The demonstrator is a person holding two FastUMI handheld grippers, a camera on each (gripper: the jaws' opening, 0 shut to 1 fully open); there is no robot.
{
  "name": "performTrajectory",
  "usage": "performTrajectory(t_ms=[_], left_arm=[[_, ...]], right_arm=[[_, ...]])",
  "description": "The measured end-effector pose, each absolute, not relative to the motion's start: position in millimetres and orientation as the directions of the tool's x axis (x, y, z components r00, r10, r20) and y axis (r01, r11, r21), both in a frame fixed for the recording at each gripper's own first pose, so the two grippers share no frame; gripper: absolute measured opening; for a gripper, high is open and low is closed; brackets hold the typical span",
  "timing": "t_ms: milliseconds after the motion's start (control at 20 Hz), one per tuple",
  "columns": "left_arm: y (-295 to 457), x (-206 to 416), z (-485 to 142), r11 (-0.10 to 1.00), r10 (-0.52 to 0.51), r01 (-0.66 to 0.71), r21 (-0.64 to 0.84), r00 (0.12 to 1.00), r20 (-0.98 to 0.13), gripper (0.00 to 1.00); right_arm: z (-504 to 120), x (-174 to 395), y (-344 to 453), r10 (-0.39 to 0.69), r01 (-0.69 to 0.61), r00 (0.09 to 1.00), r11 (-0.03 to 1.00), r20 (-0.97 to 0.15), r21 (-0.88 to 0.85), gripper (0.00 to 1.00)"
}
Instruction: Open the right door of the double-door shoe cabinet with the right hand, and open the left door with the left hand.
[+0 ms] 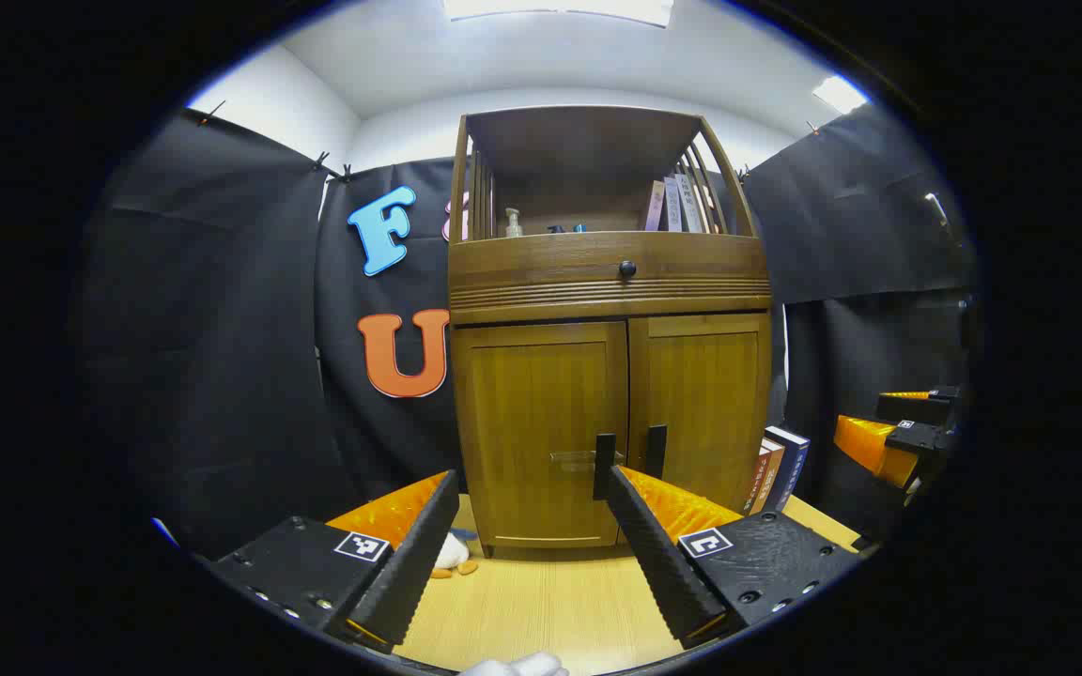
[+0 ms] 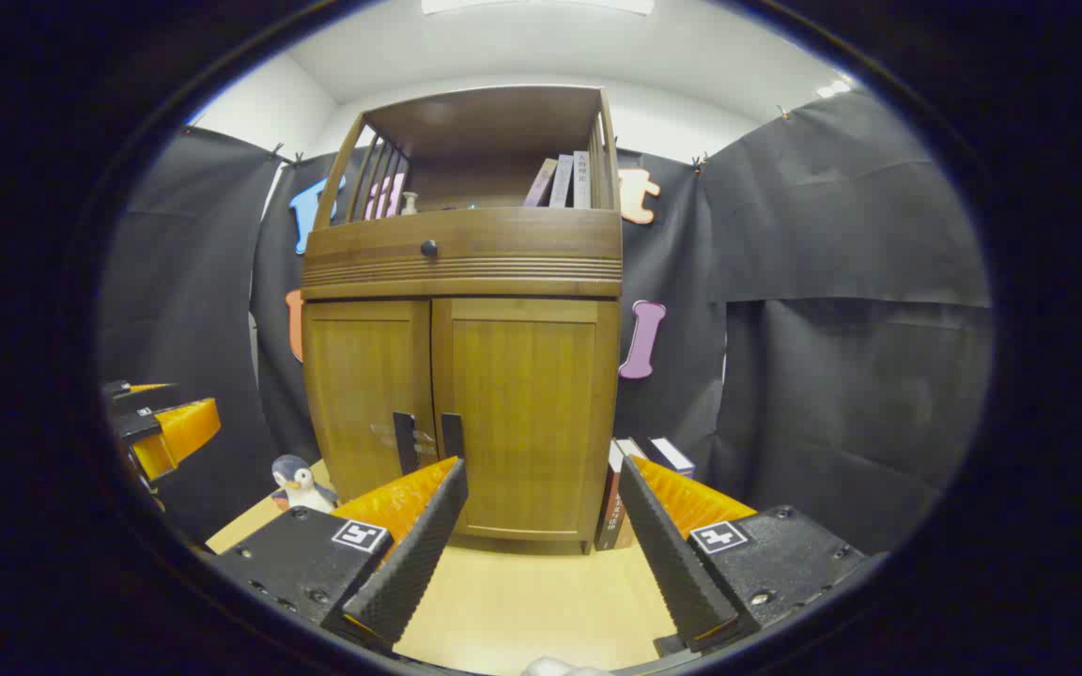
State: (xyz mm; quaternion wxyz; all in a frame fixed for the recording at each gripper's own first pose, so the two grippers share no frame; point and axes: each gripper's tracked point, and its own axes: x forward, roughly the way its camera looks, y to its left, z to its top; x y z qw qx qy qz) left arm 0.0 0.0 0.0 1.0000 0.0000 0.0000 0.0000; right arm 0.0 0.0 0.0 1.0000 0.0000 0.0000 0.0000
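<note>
The shoe cabinet (image 1: 609, 319) stands at the centre of the left gripper view, on a pale wood worktop (image 1: 550, 601), both doors closed. Its left door (image 1: 541, 432) and right door (image 1: 701, 413) meet at two dark upright handles (image 1: 656, 451) low in the middle. Above the doors runs a drawer front with a small dark knob (image 1: 627, 269), and above that an open shelf holding a pump bottle (image 1: 513, 223) and a row of books (image 1: 677, 205); the writing on their spines is too small to read. More books (image 1: 780, 468) lean at the cabinet's right foot, their lettering also unreadable.

The left claw (image 1: 527, 488) sits at the bottom of its view, fingers spread wide with nothing between them, short of the doors. The right claw (image 2: 541, 479) is likewise spread and empty at the bottom of the right gripper view, facing the right door. Each claw body carries a small black-and-white square marker (image 1: 360, 545).

A toy penguin (image 2: 297, 483) stands at the lower left of the right gripper view, beside the cabinet. Black cloth hangs round the booth, with white walls and ceiling lights (image 1: 840, 92) above.
</note>
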Motion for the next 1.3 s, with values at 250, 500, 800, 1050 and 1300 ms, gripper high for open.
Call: performTrajectory(t_ms=[250, 500, 800, 1050, 1300], left_arm=[[0, -1, -2, 1.0, 0.002, -0.002, -0.002, 1.0, -0.004, 0.96], [-2, -3, -1, 1.0, -0.006, 0.006, 0.006, 1.0, -0.005, 0.96], [-4, -9, -2, 1.0, -0.018, 0.018, 0.003, 1.0, -0.009, 0.96], [-1, -17, -7, 1.0, -0.023, 0.023, 0.006, 1.0, -0.018, 0.96], [4, -23, -14, 1.0, -0.016, 0.016, 0.001, 0.999, -0.036, 0.96]], right_arm=[[0, -1, 1, 0.001, -0.001, 1.0, 1.0, 0.002, -0.01, 1.0], [-1, -6, 0, 0.001, -0.001, 1.0, 1.0, 0.001, -0.012, 1.0], [-9, -6, 0, -0.005, 0.005, 1.0, 1.0, -0.008, -0.021, 1.0], [-30, 13, 5, -0.017, 0.016, 1.0, 0.998, -0.018, -0.056, 1.0], [-56, 55, 28, 0.006, -0.009, 0.999, 0.998, -0.033, -0.07, 1.0]])
